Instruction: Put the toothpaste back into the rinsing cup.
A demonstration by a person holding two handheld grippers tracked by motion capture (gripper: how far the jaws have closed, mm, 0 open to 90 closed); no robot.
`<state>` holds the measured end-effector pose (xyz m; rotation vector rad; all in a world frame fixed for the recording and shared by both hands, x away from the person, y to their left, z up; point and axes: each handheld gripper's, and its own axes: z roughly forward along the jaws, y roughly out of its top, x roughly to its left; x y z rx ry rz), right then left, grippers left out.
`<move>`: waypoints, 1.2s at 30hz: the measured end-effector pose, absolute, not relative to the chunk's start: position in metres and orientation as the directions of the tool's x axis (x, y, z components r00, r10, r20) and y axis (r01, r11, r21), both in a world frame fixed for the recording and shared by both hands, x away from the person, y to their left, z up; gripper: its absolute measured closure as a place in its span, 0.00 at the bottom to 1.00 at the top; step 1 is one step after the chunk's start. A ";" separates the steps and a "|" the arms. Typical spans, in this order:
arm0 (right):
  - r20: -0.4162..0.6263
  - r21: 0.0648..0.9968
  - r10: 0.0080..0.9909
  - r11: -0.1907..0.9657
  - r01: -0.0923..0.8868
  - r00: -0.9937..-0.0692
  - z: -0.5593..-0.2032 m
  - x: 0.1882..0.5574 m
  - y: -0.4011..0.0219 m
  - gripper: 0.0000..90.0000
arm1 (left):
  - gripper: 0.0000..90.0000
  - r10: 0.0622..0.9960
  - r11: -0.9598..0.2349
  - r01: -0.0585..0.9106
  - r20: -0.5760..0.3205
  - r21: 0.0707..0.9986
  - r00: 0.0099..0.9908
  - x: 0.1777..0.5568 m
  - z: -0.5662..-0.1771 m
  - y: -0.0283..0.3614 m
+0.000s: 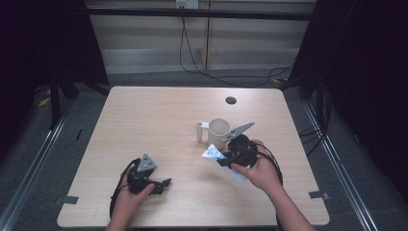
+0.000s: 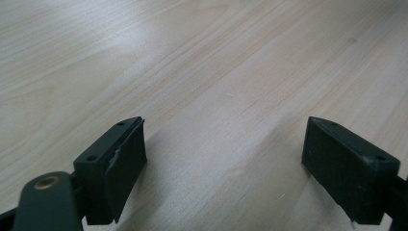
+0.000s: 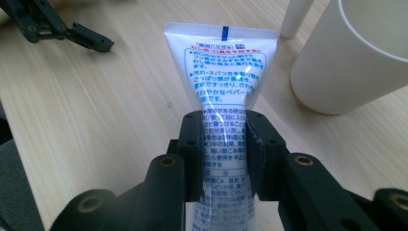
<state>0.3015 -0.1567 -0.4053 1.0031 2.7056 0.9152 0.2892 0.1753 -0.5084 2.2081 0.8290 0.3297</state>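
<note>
A white toothpaste tube (image 3: pixel 223 72) with blue and red print is pinched between the jaws of my right gripper (image 3: pixel 223 139), its flat crimped end pointing away. From above, the tube (image 1: pixel 212 154) sticks out left of the right gripper (image 1: pixel 225 160), just in front of a cream cup (image 1: pixel 219 132). A small white post (image 1: pixel 200 131) stands left of the cup. My left gripper (image 1: pixel 162 185) rests low at the table's front left, jaws wide apart over bare wood (image 2: pixel 223 159) with nothing between them.
The light wooden table (image 1: pixel 159 120) has a dark round hole (image 1: pixel 231 100) near its far edge. Black cables trail from both grippers over the front edge. Grey floor and dark curtains surround the table.
</note>
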 end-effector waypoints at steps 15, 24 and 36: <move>0.096 0.655 0.614 0.554 0.514 -0.784 -0.382 0.297 -0.161 0.79 | 0.17 0.652 -0.515 0.461 -0.019 0.722 0.758 0.289 -0.508 0.175; 0.092 0.682 0.619 0.532 0.502 -0.780 -0.371 0.296 -0.163 0.79 | 0.17 0.653 -0.515 0.461 -0.018 0.722 0.757 0.289 -0.508 0.175; 0.091 0.735 0.631 0.479 0.479 -0.770 -0.360 0.299 -0.168 0.79 | 0.17 0.653 -0.515 0.461 -0.019 0.722 0.758 0.289 -0.508 0.175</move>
